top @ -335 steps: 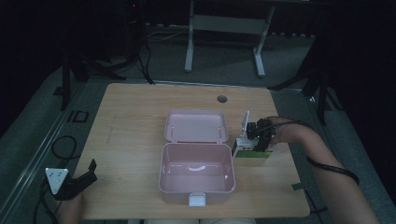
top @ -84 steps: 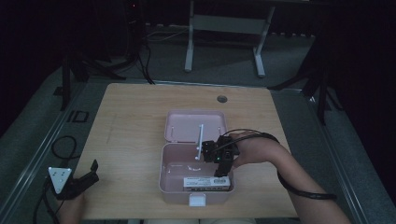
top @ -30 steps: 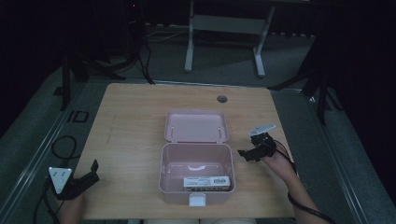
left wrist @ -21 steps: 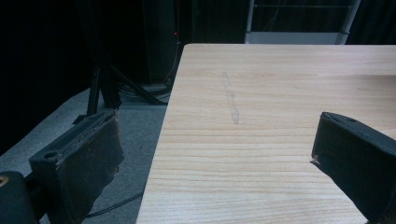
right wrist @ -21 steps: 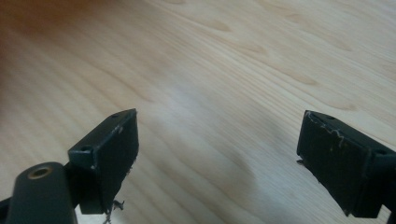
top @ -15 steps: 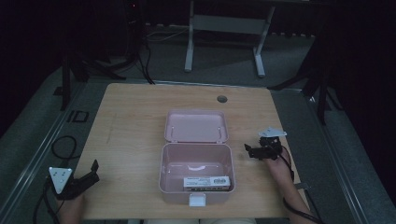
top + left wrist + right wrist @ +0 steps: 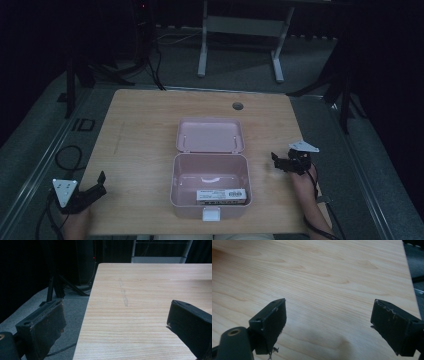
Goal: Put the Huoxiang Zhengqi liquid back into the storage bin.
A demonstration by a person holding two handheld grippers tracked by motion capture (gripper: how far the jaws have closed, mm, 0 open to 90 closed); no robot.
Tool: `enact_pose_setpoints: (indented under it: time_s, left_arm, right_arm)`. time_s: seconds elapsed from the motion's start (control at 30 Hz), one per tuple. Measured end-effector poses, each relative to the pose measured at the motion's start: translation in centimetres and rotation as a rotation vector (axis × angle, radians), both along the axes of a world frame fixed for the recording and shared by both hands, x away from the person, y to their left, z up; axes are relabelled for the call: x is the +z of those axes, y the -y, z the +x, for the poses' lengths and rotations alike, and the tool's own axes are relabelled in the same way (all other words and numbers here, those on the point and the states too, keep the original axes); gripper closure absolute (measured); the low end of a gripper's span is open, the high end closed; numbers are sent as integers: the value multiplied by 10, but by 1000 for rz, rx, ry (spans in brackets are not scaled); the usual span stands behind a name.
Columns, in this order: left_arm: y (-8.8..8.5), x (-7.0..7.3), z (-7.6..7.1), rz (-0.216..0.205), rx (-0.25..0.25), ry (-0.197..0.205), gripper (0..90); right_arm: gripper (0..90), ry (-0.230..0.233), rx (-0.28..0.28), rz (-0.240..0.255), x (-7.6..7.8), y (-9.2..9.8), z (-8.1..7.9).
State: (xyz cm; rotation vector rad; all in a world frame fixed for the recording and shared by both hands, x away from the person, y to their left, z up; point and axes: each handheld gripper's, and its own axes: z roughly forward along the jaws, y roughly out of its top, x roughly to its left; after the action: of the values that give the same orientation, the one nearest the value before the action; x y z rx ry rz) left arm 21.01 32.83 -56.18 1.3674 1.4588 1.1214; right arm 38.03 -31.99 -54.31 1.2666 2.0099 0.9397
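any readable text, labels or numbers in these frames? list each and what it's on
"ID": dark marking on the floor left of the table.
White label on the flat item in the pink box: print too small to read.
Nothing else legible.

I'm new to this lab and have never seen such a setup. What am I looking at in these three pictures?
A person sits at a wooden table, holding a hand-held two-jaw tool in each hand. The high view looks down from above: the left tool is at the near left corner, the right tool right of an open pink box. A flat labelled item lies in the box. The other two pictures come from cameras riding on each tool, looking along its black jaws at bare wood. Both tools are open and hold nothing.
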Motion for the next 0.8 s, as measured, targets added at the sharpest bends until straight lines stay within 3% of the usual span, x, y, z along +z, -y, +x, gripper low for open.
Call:
enact_pose_setpoints:
  time_s: [0.5,0.8]
  left_arm:
    - [0,0,0,1,1,0,20]
    - [0,0,0,2,2,0,20]
  right_arm:
    - [124,58,-94,118,-2,29,-8]
    - [119,107,-146,100,-5,37,-19]
